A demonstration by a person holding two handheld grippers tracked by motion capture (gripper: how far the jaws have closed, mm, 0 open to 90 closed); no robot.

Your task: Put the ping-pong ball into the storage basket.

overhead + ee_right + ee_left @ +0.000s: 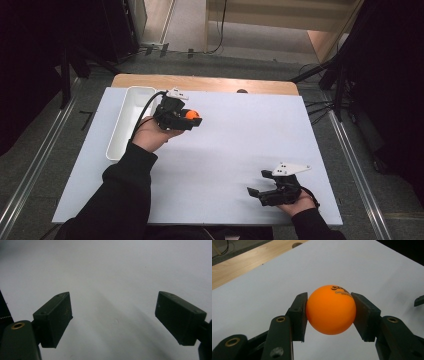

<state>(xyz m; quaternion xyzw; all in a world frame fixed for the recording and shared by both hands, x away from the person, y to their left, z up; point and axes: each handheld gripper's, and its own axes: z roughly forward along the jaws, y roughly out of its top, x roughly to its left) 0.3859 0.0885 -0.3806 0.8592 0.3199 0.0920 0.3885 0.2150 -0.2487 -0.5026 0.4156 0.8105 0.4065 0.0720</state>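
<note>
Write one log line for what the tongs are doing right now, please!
left tongs: shut on orange ball, held above white sheet | right tongs: open, nothing between | white tray: beside left hand

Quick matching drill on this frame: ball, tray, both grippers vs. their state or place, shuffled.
Things:
1. small orange plastic ball
2. long white plastic tray
3. left gripper
4. right gripper

States:
A. jaws apart, nothing between them
B. clamped between two black jaws
C. lies along the left edge of the white board
D. shut on the ball

Pairs: 1-B, 2-C, 3-D, 4-A
</note>
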